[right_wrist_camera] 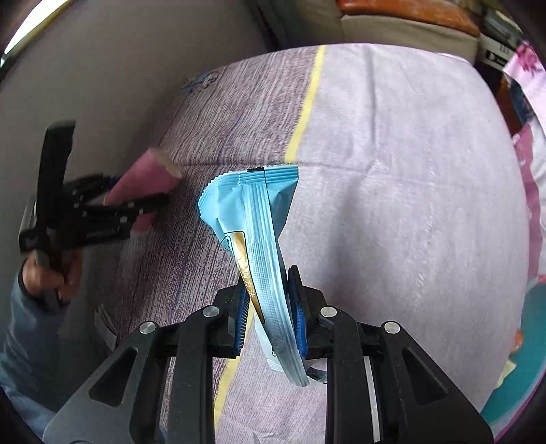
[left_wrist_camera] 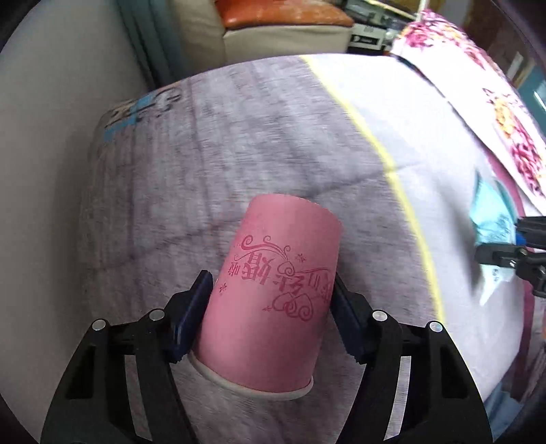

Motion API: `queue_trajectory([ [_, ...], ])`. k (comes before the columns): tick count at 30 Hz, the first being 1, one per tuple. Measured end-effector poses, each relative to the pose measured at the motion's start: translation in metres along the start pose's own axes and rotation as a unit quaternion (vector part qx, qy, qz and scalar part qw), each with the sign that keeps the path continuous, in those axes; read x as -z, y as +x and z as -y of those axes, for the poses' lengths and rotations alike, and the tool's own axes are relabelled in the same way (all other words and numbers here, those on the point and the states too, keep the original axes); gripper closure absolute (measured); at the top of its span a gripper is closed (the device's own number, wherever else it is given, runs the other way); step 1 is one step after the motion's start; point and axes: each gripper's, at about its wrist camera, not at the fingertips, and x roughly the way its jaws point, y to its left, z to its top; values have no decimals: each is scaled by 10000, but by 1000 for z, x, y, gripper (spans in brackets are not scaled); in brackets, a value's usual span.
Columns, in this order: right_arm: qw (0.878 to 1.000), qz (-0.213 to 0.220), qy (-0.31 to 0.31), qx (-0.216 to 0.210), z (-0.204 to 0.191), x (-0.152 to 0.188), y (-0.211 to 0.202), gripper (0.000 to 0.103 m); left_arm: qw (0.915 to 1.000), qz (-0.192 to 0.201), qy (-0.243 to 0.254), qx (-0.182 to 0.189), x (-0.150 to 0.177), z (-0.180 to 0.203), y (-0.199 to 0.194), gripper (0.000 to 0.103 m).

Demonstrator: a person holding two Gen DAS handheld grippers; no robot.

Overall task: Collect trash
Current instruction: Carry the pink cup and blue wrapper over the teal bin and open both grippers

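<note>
My left gripper [left_wrist_camera: 269,300] is shut on a pink paper cup [left_wrist_camera: 273,300] with red print, held above the bed with its rim toward the camera. In the right wrist view the cup [right_wrist_camera: 143,181] and left gripper [right_wrist_camera: 136,208] show at the left. My right gripper [right_wrist_camera: 266,304] is shut on a light blue snack wrapper [right_wrist_camera: 252,218], held upright above the bed. In the left wrist view the wrapper [left_wrist_camera: 491,222] and right gripper [left_wrist_camera: 512,246] sit at the right edge.
A bed sheet [left_wrist_camera: 239,136], purple-grey on the left and pale lilac on the right with a yellow stripe [left_wrist_camera: 382,150], fills both views. A floral quilt [left_wrist_camera: 494,112] lies along the right. A wall [left_wrist_camera: 44,136] is left; a beige chair with orange cushion [left_wrist_camera: 283,17] stands behind.
</note>
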Motion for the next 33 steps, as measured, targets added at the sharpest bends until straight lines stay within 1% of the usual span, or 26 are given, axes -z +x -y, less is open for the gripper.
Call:
queue_trajectory([
  [3, 9996, 109, 247, -28, 9, 12, -8, 82, 9998, 49, 112, 168, 4, 25, -9, 35],
  [6, 9987, 244, 449, -41, 19, 25, -18, 82, 9994, 62, 251, 244, 8, 56, -15, 35],
  [10, 9971, 431, 618, 90, 31, 44, -33, 82, 9982, 113, 453, 371, 10, 93, -17, 35],
  [13, 9943, 613, 831, 259, 50, 62, -50, 82, 9972, 149, 546, 481, 9, 114, -20, 35],
  [16, 9907, 798, 1059, 291, 64, 75, -64, 82, 9956, 174, 690, 615, 4, 142, -18, 35],
  [22, 9779, 1283, 1602, 389, 104, 109, -106, 82, 9894, 282, 1123, 878, -3, 213, -27, 34],
  [23, 9741, 1400, 1734, 388, 115, 117, -115, 82, 9881, 297, 1189, 935, -6, 226, -28, 34],
  [27, 9662, 1672, 1924, 391, 137, 138, -139, 82, 9840, 291, 1373, 1095, -13, 270, -26, 34],
  [29, 9608, 1856, 1994, 523, 150, 150, -154, 82, 9829, 293, 1433, 1122, -15, 287, -24, 34],
  [33, 9515, 2064, 2189, 648, 175, 161, -169, 82, 9816, 266, 1496, 1153, -18, 316, -21, 34],
])
